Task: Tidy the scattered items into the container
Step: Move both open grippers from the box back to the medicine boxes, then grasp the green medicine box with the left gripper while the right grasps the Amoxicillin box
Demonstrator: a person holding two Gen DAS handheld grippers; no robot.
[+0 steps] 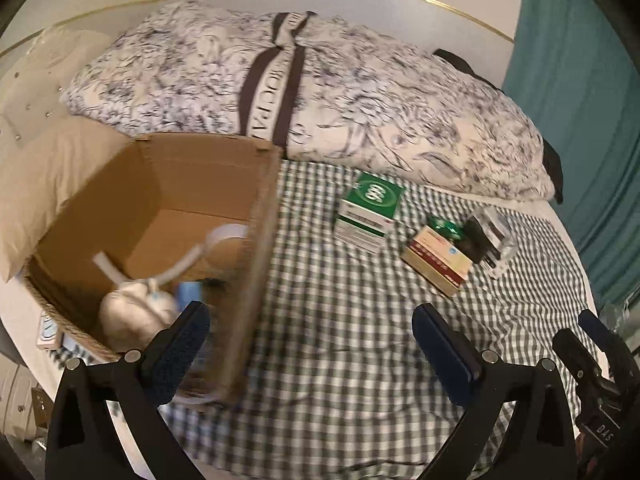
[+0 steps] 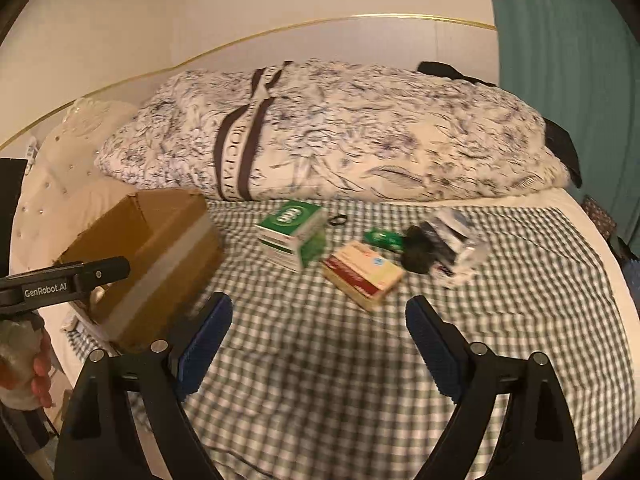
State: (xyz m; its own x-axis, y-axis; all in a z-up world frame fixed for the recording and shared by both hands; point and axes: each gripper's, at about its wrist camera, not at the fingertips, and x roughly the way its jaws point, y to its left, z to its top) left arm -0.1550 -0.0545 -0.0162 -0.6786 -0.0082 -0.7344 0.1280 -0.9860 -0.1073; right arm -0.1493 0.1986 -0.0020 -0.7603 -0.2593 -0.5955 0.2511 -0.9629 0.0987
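Observation:
An open cardboard box [image 1: 160, 184] stands on the checked bed sheet at the left; it also shows in the right wrist view [image 2: 160, 248]. Inside it lie a beige pouch [image 1: 132, 316], a tape roll [image 1: 228, 236] and a blue item. On the sheet lie a green-and-white box [image 1: 370, 210] [image 2: 292, 232], a red-and-cream box [image 1: 438, 258] [image 2: 362, 274], a small green packet [image 1: 444, 226] [image 2: 382, 238], a dark item [image 2: 418, 250] and a clear pack [image 1: 492, 242] [image 2: 456, 240]. My left gripper [image 1: 312, 332] is open and empty over the box's right wall. My right gripper [image 2: 320, 328] is open and empty above the sheet, short of the items.
A floral folded duvet [image 1: 320, 80] lies behind the items. A beige pillow [image 1: 48, 168] sits left of the box. A teal curtain [image 1: 580, 100] hangs at the right. A small black ring [image 2: 338, 220] lies on the sheet. The right gripper's body [image 1: 592, 364] shows at the lower right.

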